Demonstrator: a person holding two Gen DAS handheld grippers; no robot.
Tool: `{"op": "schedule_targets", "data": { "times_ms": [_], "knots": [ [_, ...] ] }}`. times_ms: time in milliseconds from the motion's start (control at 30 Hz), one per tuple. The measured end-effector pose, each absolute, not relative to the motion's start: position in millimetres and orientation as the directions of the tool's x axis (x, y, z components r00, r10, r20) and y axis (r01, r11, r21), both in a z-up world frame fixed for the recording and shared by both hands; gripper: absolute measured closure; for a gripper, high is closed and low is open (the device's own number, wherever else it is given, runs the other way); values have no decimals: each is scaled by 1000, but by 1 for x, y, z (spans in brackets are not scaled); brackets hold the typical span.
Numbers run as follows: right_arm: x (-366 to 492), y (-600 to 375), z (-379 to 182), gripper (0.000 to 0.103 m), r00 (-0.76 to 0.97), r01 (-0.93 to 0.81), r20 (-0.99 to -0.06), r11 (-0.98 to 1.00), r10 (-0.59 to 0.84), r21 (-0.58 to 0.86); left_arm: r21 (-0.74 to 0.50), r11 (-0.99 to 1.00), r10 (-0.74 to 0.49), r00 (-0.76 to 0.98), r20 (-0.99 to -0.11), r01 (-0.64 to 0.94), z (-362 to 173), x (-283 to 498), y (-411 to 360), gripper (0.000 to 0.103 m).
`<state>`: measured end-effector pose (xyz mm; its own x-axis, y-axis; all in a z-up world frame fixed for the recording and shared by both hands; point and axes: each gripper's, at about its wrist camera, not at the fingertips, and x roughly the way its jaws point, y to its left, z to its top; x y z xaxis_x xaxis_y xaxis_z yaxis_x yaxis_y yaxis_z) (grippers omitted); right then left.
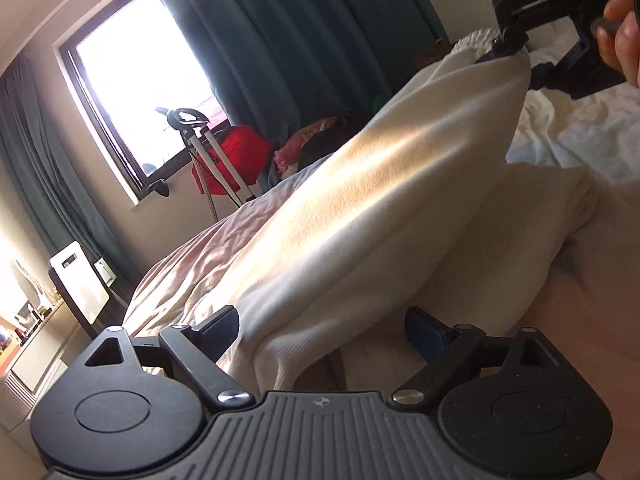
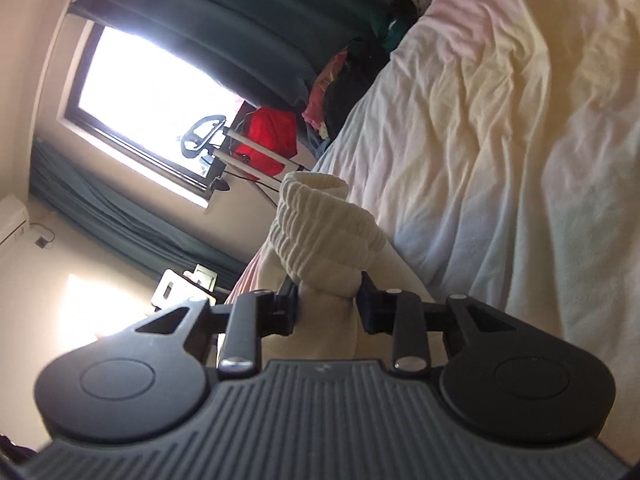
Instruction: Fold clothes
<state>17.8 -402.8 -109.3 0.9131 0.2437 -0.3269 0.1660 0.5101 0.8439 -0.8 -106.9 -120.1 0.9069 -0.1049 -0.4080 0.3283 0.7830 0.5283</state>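
Note:
A cream knit garment (image 1: 380, 184) stretches across the bed from my left gripper up to my right gripper. My left gripper (image 1: 322, 334) is open, its pads on either side of the garment's lower end without pinching it. In the left wrist view my right gripper (image 1: 506, 46) is at the top right, shut on the garment's upper end and lifting it. In the right wrist view my right gripper (image 2: 326, 306) is clamped on a bunched ribbed cuff (image 2: 320, 224) of the cream garment.
The bed is covered with a wrinkled pale sheet (image 2: 500, 128). A pile of coloured clothes (image 1: 316, 144) lies at its far side by dark green curtains (image 1: 280, 40). A red bag (image 1: 236, 156) and a stand sit under the bright window (image 1: 136, 80).

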Motion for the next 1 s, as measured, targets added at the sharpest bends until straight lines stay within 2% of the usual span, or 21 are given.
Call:
{"op": "schedule_targets", "data": {
  "times_ms": [100,233,367,467,567,700,1000],
  "knots": [
    [19,-412,-137,69,869,278,-416,432,268,858,521,792,-87,903,-421,319,-122,3,-106,12],
    [15,-416,-155,69,861,299,-403,335,308,894,523,791,-77,900,-429,317,-122,2,-104,12],
    [17,-410,-150,66,851,301,-432,395,300,868,514,800,-65,897,-437,309,-121,1,-99,11],
    [14,-411,-156,65,845,318,-437,368,307,874,436,842,-71,867,-493,317,-116,8,-90,11],
    [12,-405,-154,59,839,315,-446,390,311,865,368,877,-81,851,-519,308,-113,11,-82,10],
    [13,-398,-151,42,833,304,-457,431,312,850,336,893,-84,844,-530,300,-111,11,-77,10],
    [5,-404,-142,40,858,319,-457,456,234,831,163,958,-91,787,-610,236,-109,21,-58,7]
  ]
}}
